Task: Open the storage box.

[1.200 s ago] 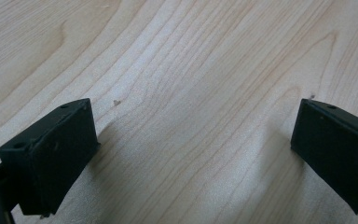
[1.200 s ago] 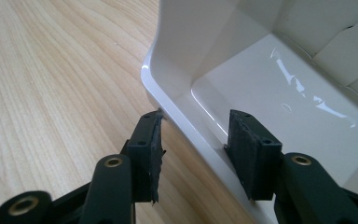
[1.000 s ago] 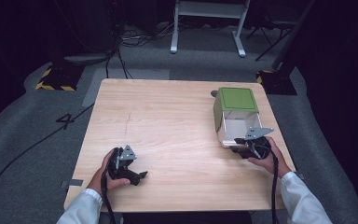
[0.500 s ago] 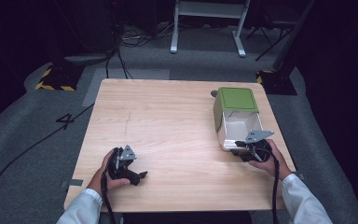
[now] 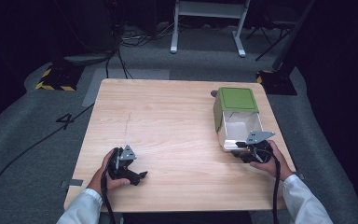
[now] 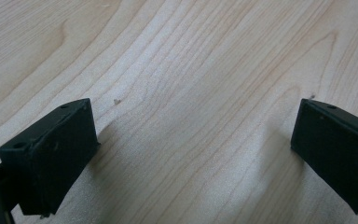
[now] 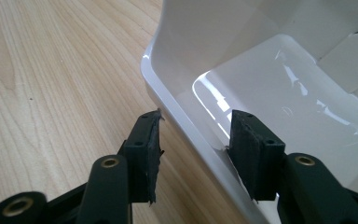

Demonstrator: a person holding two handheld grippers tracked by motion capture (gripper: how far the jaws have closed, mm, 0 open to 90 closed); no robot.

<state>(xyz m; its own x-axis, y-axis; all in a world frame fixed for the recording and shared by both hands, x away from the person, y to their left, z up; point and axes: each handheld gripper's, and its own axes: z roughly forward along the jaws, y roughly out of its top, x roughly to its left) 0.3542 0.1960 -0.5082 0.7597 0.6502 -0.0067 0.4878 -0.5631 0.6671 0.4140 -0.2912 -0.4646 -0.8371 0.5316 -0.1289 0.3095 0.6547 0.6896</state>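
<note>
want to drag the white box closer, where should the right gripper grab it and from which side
Grip the white box by its thin near rim, coming from the person's side. That wall is upright and narrow enough to fit between the jaws; the right gripper already straddles it, one jaw inside, one outside.

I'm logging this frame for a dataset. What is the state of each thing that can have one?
White plastic box with a green lid: open, lid tipped back, inside looks empty.
Left gripper: jaws wide apart, holding nothing, low over the wooden table.
Right gripper: open, jaws astride the box's near wall, not yet closed.
</note>
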